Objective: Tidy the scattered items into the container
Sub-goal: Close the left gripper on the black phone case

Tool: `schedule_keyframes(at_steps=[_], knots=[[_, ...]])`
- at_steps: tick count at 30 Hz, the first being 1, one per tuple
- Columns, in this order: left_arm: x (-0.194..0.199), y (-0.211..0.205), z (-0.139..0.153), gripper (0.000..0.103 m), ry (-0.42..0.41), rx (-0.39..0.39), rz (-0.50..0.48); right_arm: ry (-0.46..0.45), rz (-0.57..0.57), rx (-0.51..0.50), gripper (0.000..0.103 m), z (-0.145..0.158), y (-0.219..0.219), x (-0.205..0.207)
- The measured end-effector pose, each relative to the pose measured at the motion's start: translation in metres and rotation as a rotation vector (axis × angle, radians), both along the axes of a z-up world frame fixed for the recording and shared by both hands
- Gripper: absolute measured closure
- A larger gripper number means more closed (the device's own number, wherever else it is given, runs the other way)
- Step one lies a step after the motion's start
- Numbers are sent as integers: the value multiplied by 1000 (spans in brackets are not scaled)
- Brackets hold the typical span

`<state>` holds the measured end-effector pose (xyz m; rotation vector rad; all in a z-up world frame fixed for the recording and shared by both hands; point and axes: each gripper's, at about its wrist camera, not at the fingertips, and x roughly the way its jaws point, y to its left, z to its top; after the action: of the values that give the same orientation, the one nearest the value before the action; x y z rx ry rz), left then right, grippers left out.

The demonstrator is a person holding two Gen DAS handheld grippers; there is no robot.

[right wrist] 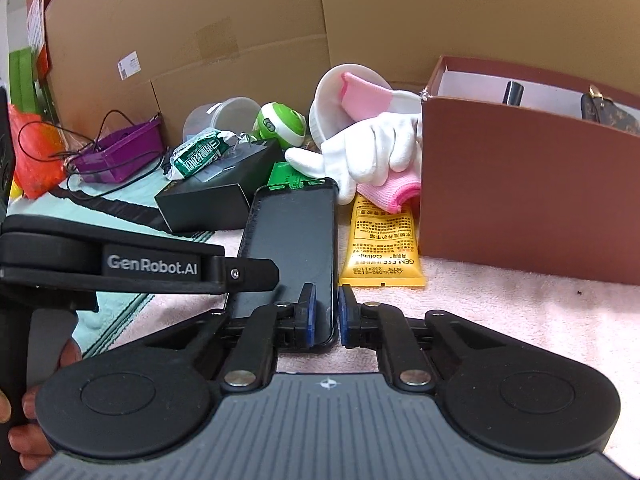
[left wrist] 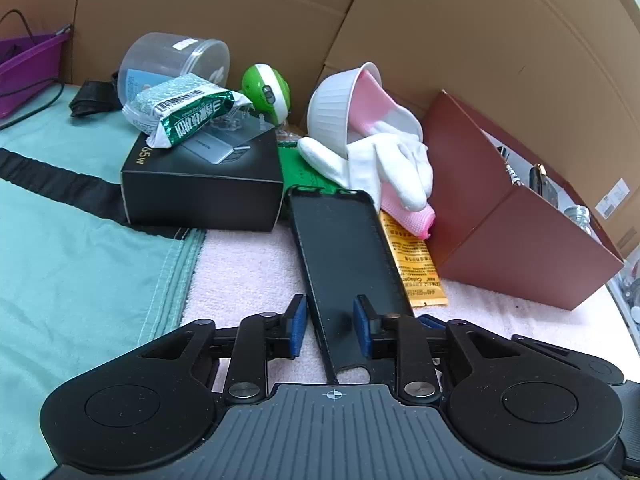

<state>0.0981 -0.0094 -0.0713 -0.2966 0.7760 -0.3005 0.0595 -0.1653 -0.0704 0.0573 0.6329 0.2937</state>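
Note:
A black phone case (left wrist: pixel 344 248) (right wrist: pixel 292 236) lies on the pink towel, pointing at the clutter. My right gripper (right wrist: pixel 324 316) is shut on the case's near right edge. My left gripper (left wrist: pixel 328 328) is open, its blue pads (left wrist: pixel 298 328) either side of the case's left edge. The brown open box (left wrist: pixel 520 224) (right wrist: pixel 528 184) stands to the right and holds a patterned pouch (right wrist: pixel 608 114) and a dark tube. A yellow tube (right wrist: pixel 382 244), white and pink gloves (right wrist: pixel 372 156), a white bowl (left wrist: pixel 336 108), a black box (left wrist: pixel 200 184) and a green snack packet (left wrist: pixel 188 114) lie behind.
A clear plastic jar (left wrist: pixel 176 60) and a green-white ball gadget (left wrist: pixel 268 92) sit by the cardboard wall. A purple bin (right wrist: pixel 120 152) with cables stands at far left. A teal cloth (left wrist: pixel 80 240) covers the left side, the pink towel (right wrist: pixel 500 320) the right.

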Motion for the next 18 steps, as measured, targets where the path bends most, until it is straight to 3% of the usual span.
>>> schedule_keyframes(at_steps=[18], knots=[[-69, -4, 10, 65, 44, 51, -33, 44, 77, 12, 91, 11, -6, -74]])
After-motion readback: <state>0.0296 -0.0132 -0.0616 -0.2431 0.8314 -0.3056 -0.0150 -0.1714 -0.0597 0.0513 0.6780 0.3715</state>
